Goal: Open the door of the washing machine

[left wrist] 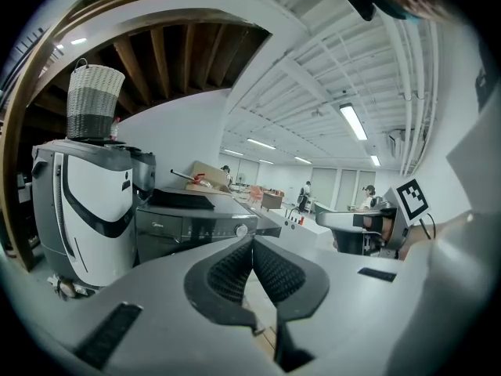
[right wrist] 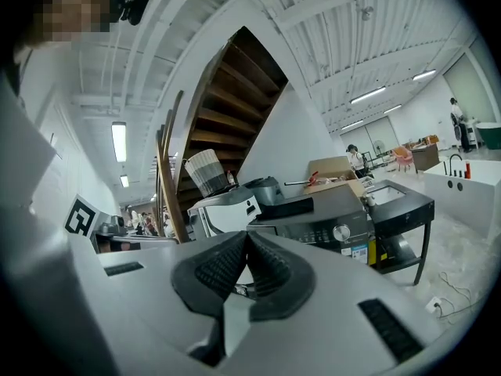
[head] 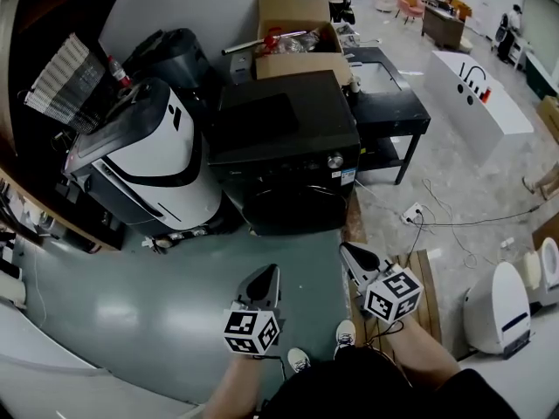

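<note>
The left tongs and right tongs are both closed with nothing between the jaws, side by side above the grey-green floor. At twelve o'clock from them, well apart, stands the black washing machine. Its round door is closed and faces them. A white appliance sits at ten o'clock, a black table at one o'clock, and a cardboard box behind the machine.

1. Left gripper: black ribbed jaws pressed together, nothing between them.
2. Dark grey box-shaped washing machine beyond the jaws, with a round silver knob on its front panel.
3. Just left of the washing machine: tall white-and-grey plastic appliance, with a striped woven basket on top.
4. Behind the washing machine: open brown cardboard box.
</note>
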### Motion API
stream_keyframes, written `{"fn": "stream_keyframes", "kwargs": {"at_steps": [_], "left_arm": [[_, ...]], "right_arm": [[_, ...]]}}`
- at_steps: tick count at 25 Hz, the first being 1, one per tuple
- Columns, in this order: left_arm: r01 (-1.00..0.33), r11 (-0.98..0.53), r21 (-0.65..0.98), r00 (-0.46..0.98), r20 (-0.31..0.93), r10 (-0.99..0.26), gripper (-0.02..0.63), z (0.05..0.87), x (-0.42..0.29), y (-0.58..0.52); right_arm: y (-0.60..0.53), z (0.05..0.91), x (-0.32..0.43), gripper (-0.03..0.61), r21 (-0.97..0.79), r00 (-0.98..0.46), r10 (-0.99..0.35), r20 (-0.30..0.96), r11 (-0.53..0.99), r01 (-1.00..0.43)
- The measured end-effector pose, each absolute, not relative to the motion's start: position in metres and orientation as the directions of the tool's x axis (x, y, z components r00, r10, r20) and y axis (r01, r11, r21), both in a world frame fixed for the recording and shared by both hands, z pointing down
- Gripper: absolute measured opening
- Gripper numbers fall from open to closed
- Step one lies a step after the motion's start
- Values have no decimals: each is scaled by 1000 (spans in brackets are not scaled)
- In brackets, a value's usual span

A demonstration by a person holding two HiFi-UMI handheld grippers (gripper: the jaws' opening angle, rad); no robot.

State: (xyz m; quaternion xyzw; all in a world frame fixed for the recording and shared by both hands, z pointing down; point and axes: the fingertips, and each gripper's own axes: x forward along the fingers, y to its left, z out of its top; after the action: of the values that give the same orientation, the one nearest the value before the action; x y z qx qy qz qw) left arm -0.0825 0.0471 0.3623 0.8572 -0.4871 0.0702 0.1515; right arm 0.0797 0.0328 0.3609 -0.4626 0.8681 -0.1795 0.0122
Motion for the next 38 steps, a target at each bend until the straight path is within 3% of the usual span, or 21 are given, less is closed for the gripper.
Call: {"fn": "stream_keyframes", "kwargs": {"at_steps": [17, 26, 31, 38], "left_arm": [[-888, -418, 192, 459, 286, -841, 20, 373, -47, 0], [-898, -403, 177, 438, 293, -850, 23, 373, -18, -17], [-904, -391, 173, 426, 292, -856, 134, 375, -11, -26], [-903, -395, 169, 428, 269, -862, 198, 374, -14, -33]], "right_arm": [[-27, 367, 113, 22, -341, -637, -762, 118, 571, -747], [-48, 373, 145, 103, -342, -651, -749, 120, 584, -736], [-58, 378, 159, 156, -331, -647, -751, 131, 582, -743], [-64, 385, 152, 187, -293, -657, -739, 146, 602, -743]]}}
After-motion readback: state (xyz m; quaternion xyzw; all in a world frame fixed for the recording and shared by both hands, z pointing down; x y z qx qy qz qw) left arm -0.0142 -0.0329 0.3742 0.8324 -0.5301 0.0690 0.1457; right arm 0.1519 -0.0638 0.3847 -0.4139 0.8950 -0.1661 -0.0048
